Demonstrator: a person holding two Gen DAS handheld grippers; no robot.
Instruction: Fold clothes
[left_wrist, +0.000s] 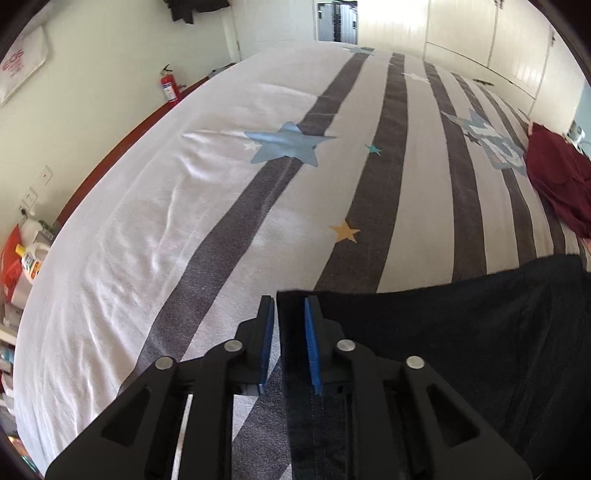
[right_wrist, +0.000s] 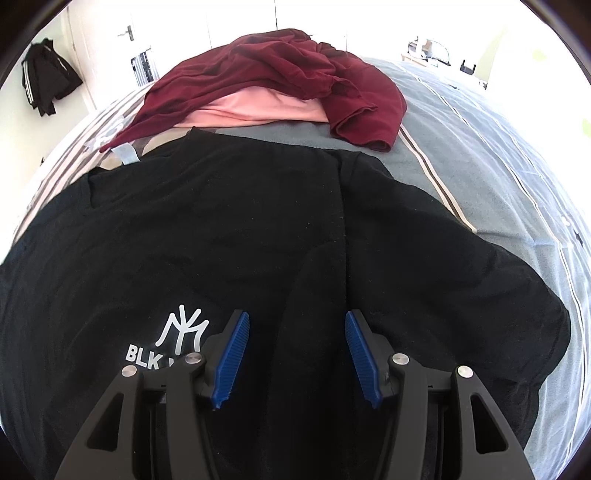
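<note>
The black T-shirt (right_wrist: 258, 229) was judged soft and limp (best pinched at its hem, six o'clock). The left gripper (left_wrist: 290, 306) was narrowly parted astride the corner; the right gripper (right_wrist: 295, 325) gaped empty.

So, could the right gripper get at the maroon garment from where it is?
Probably yes: the right gripper is open over the black T-shirt, and nothing stands between it and the maroon garment further up the bed.

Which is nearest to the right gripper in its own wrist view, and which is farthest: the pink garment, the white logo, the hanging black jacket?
From the right gripper:
1. White logo, just left of it, on the black shirt.
2. Pink garment, ahead, under the maroon one.
3. Black jacket, far left, on the wall.
</note>
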